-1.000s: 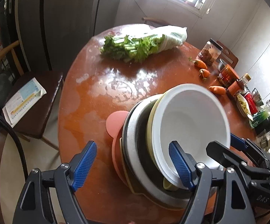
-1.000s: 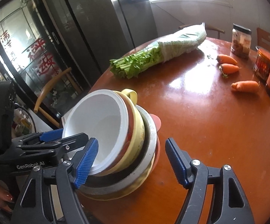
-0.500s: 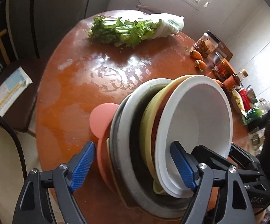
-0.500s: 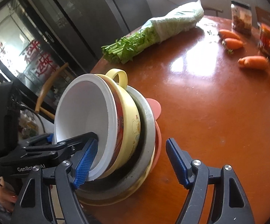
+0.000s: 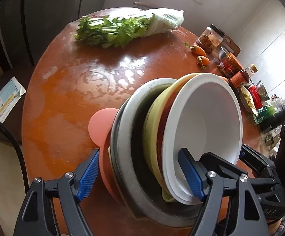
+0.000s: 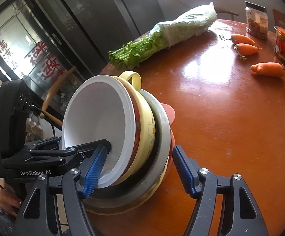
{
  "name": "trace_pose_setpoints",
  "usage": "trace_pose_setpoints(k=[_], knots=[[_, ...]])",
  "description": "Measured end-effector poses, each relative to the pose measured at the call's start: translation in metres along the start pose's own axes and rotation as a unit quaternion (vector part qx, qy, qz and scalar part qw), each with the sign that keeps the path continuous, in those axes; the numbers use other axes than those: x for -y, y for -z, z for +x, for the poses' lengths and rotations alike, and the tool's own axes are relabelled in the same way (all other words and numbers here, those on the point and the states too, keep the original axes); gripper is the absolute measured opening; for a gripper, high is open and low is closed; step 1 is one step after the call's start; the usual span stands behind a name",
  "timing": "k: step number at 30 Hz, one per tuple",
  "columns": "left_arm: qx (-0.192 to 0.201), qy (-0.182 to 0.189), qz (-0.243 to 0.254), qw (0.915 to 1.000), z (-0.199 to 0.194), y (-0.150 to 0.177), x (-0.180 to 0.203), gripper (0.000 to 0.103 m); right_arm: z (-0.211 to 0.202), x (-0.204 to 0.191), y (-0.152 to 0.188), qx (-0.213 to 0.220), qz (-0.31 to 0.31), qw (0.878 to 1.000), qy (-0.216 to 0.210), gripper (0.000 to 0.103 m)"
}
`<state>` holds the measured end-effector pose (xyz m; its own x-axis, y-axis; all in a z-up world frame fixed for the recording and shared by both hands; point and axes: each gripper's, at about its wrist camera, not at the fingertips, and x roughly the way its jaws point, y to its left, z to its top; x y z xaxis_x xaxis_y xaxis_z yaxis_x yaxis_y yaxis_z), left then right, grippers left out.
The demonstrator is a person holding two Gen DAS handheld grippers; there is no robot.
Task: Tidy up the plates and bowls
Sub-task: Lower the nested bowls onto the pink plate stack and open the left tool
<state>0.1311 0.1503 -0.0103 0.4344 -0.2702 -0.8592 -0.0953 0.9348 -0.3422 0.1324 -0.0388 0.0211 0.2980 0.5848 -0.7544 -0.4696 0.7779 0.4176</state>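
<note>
At the counter's (image 5: pixel 63 102) near edge, a tilted stack of nested bowls (image 5: pixel 181 147) stands on edge. Left tongs (image 5: pixel 142 175) and right tongs (image 6: pixel 136 169) both straddle it, jaws wide, each with one pad inside the white bowl (image 6: pixel 95 122).

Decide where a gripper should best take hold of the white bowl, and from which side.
Grip the white bowl by its exposed rim, coming from its open mouth side. It is tipped on edge, nested in the yellow cup, so its outside is covered; one finger inside, one behind the lip.

Bare table (image 6: pixel 231 137) ahead, celery (image 6: pixel 162 45) beyond – carrots (image 6: pixel 268 69), jars (image 6: pixel 256 20) rightward
</note>
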Motion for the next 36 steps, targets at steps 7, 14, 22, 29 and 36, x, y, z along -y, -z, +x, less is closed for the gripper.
trace_pose_setpoints(k=[7, 14, 22, 29, 36], knots=[[0.003, -0.004, 0.017, 0.9998, 0.006, 0.0, 0.019, 0.078, -0.009, 0.013, 0.003, 0.01, -0.007, 1.0, 0.004, 0.07], [-0.002, -0.006, 0.035, 0.9994, 0.013, -0.001, 0.04, 0.078, -0.019, 0.027, 0.007, 0.016, -0.012, 1.0, 0.008, 0.068], [-0.005, -0.004, 0.057, 0.9984, 0.026, -0.002, 0.071, 0.078, -0.036, 0.051, 0.014, 0.026, 0.001, 1.0, 0.012, 0.068], [-0.009, -0.002, 0.08, 0.9968, 0.035, -0.002, 0.098, 0.078, -0.054, 0.075, 0.02, 0.035, 0.014, 0.999, 0.023, 0.068], [-0.01, 0.002, 0.097, 0.9952, 0.044, -0.002, 0.121, 0.078, -0.071, 0.092, 0.024, 0.041, 0.019, 0.998, 0.036, 0.068]])
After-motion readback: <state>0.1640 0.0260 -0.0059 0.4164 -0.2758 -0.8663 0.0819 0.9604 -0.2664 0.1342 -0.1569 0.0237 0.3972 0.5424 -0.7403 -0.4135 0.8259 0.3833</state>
